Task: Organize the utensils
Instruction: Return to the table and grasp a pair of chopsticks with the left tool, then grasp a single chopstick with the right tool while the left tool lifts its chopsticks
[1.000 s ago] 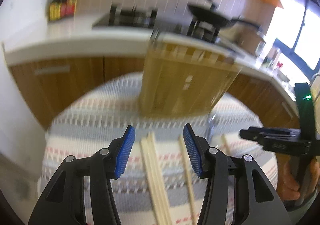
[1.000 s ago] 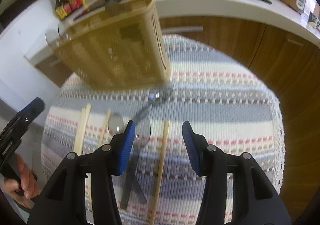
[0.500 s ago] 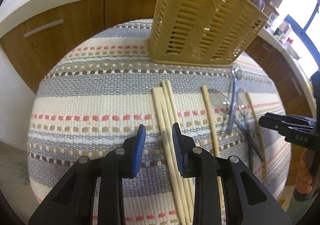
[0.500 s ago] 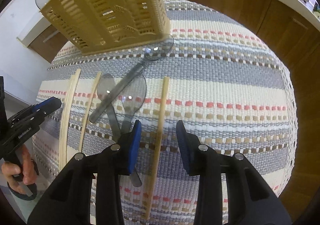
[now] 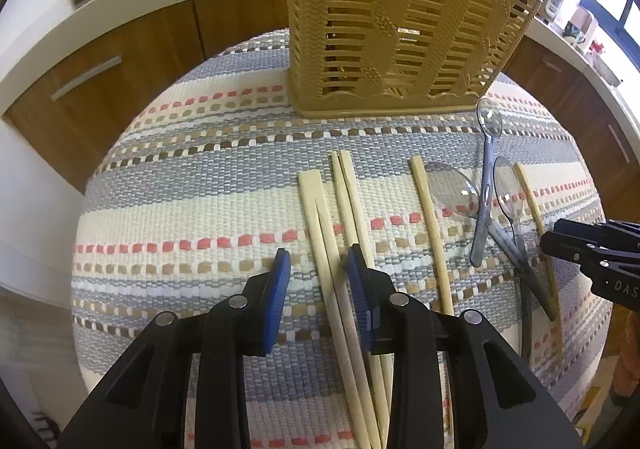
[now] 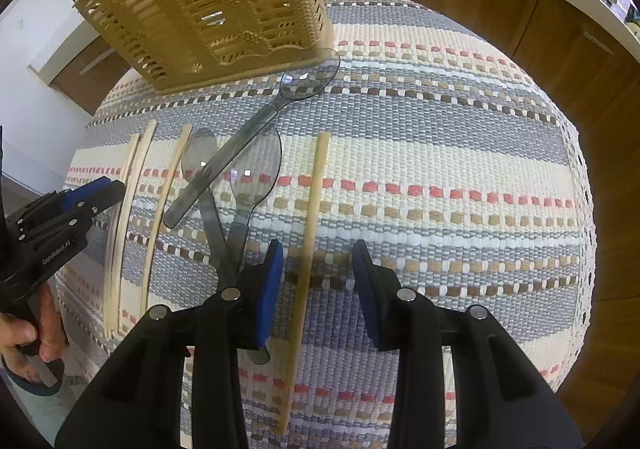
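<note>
Chopsticks point(image 5: 340, 233) lie in a bundle on the striped woven mat point(image 5: 200, 189), in front of the tan slotted utensil basket point(image 5: 400, 29). The left gripper point(image 5: 316, 273) is around this bundle, its jaws opening and narrow, not pressing. The right gripper point(image 6: 318, 269) stands narrow around a single chopstick point(image 6: 312, 209), apart from it. Three clear spoons point(image 6: 248, 169) lie crossed between them.

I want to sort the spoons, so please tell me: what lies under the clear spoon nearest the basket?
Its handle rests across another clear spoon, and the striped mat shows under its bowl. Whether it touches the third spoon is unclear.
</note>
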### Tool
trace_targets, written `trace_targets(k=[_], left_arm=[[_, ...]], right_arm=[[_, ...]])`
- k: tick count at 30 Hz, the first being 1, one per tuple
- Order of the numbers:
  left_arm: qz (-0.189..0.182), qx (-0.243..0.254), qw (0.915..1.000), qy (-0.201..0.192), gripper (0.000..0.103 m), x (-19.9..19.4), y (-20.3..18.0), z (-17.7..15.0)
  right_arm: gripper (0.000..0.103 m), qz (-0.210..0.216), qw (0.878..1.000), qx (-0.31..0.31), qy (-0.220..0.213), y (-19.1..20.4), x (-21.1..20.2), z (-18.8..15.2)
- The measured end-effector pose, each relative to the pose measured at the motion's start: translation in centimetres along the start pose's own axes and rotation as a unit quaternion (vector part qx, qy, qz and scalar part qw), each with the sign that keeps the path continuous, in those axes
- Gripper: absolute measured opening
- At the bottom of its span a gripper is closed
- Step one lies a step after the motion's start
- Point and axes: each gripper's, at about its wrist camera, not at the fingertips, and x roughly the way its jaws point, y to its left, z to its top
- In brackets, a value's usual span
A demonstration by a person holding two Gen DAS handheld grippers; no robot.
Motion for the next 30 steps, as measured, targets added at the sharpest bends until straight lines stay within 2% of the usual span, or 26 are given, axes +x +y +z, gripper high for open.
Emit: trace_targets(k=[3,5,9,14,18,20,21,22,25,26,30], left_arm=[[0.015,0.023,0.9996,0.007,0.027,0.4,-0.6,0.1],[0.034,0.040,0.9986,0.009,0.015,0.4,-1.3,0.1],[0.068,0.048,0.9965,-0.004,0.012,0.5,-1.6,0.0],[0.060,0.047,0.9971,-0.002,0.012,0.2,-0.5,-0.1],[0.056,0.059,0.9965,0.020,0.016,0.6,0.4,0.9],[0.066,0.067,0.9952,0.028,0.026,0.8,0.7,1.4],[0.072,0.068,0.9946,0.031,0.028,0.9,0.8,1.7],[0.072,0.070,0.9943,0.035,0.028,1.1,0.9,1.9],[0.069,0.080,0.9934,0.046,0.021,1.3,0.6,2.4],[0.060,0.081,0.9937,0.050,0.012,1.3,0.5,2.5],[0.070,0.095,0.9922,0.039,0.011,1.3,-0.1,2.3]], right_arm=[[0.033,-0.002,1.000,-0.005,0.002,0.6,0.1,-0.2],[0.033,-0.004,1.000,-0.005,0.004,0.8,0.2,-0.3],[0.023,-0.019,1.000,-0.013,0.004,1.3,0.5,-0.2],[0.021,-0.036,0.999,-0.028,0.011,2.3,1.1,0.7],[0.021,-0.051,0.996,-0.063,0.038,3.8,2.0,2.2],[0.015,-0.060,0.994,-0.079,0.042,4.3,2.2,2.6],[0.008,-0.059,0.994,-0.085,0.042,4.5,2.2,2.7],[0.006,-0.059,0.993,-0.091,0.039,4.7,2.2,2.7],[0.004,-0.064,0.992,-0.102,0.027,5.1,2.3,2.5],[0.004,-0.062,0.993,-0.102,0.024,5.1,2.2,2.4],[0.004,-0.034,0.995,-0.098,-0.002,5.0,1.2,1.9]])
